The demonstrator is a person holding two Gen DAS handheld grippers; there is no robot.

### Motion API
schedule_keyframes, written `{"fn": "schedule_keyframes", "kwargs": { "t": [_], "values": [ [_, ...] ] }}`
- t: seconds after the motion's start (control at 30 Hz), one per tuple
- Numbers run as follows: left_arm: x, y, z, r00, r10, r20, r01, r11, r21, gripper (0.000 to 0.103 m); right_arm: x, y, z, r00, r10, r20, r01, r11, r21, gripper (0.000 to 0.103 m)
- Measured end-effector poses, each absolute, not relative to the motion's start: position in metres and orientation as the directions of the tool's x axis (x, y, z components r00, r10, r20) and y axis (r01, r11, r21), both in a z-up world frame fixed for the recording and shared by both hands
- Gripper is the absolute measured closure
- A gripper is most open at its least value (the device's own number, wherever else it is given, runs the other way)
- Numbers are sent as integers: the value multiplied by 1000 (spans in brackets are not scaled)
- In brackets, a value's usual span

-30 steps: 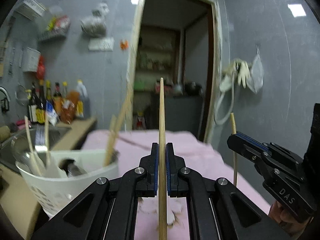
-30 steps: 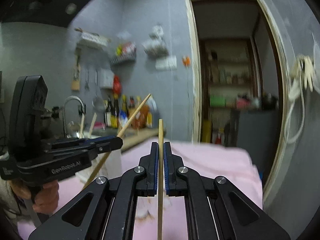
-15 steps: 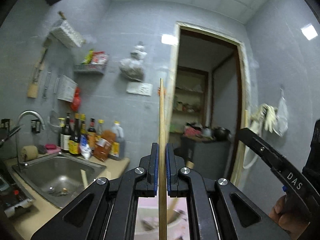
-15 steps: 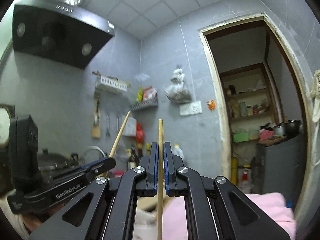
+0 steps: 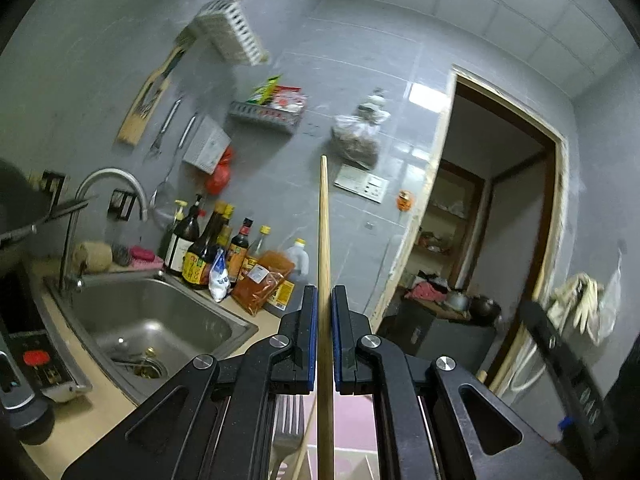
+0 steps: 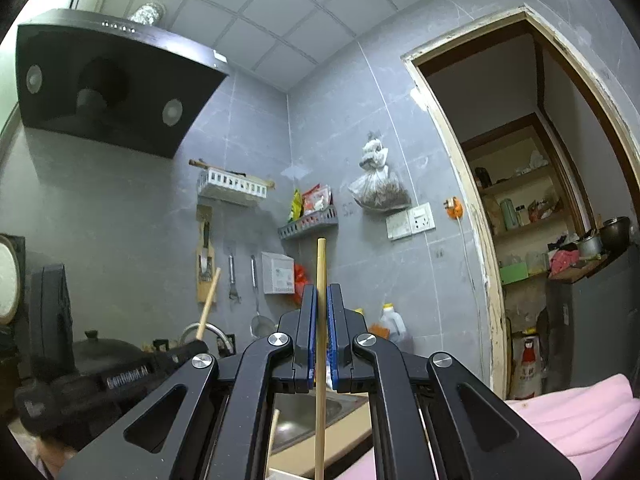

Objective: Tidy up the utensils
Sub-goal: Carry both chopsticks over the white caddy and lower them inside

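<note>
- My left gripper (image 5: 324, 304) has its jaws pinched on a chopstick (image 5: 323, 240); the stick runs straight up between the blue pads and its tip stands high against the grey tiled wall
- The lower end of that chopstick passes down between my gripper's arms and out of the bottom of the left view
- My right gripper (image 6: 321, 304) has its jaws pressed onto a second chopstick (image 6: 321, 264), also upright, with a short length showing above the pads
- In the right view my left gripper (image 6: 176, 354) shows at lower left, its chopstick (image 6: 210, 300) leaning up to the right in front of the wall
- In the left view my right gripper (image 5: 560, 364) is a blurred dark shape at the right edge, with a pale stick beside it
- Below my left jaws I see the head of a fork (image 5: 289, 420) and a pink cloth (image 5: 348, 416); whether the fork rests in a holder I cannot tell
- The sink (image 5: 148, 320) lies to the left of my left gripper, with a tap (image 5: 108, 184) over it and bottles (image 5: 212, 248) lined up on the desk (image 5: 80, 420) behind it
- A range hood (image 6: 108, 84) hangs at upper left of the right view, and a doorway (image 6: 532, 208) opens at the right
- The pink cloth (image 6: 572, 420) fills the lower right corner of the right view
</note>
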State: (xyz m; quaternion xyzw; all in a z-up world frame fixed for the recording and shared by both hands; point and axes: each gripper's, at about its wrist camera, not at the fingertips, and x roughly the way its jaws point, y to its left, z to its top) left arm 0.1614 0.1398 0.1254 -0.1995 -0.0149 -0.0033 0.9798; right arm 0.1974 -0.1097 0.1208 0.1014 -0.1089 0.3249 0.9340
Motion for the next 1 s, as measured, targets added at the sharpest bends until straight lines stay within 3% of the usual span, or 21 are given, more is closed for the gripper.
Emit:
{"fn": "schedule_keyframes", "kwargs": {
  "t": [0.23, 0.6, 1.0],
  "values": [
    [169, 137, 115, 996, 80, 49, -53, 908, -415, 99, 212, -113, 105, 784, 574, 238, -612, 779, 139, 100],
    [178, 120, 92, 988, 152, 40, -130, 932, -338, 99, 228, -106, 93, 793, 575, 200, -605, 781, 154, 100],
    [179, 127, 78, 991, 128, 26, -108, 917, -383, 99, 227, -96, 84, 798, 581, 161, -600, 790, 128, 100]
  ]
}}
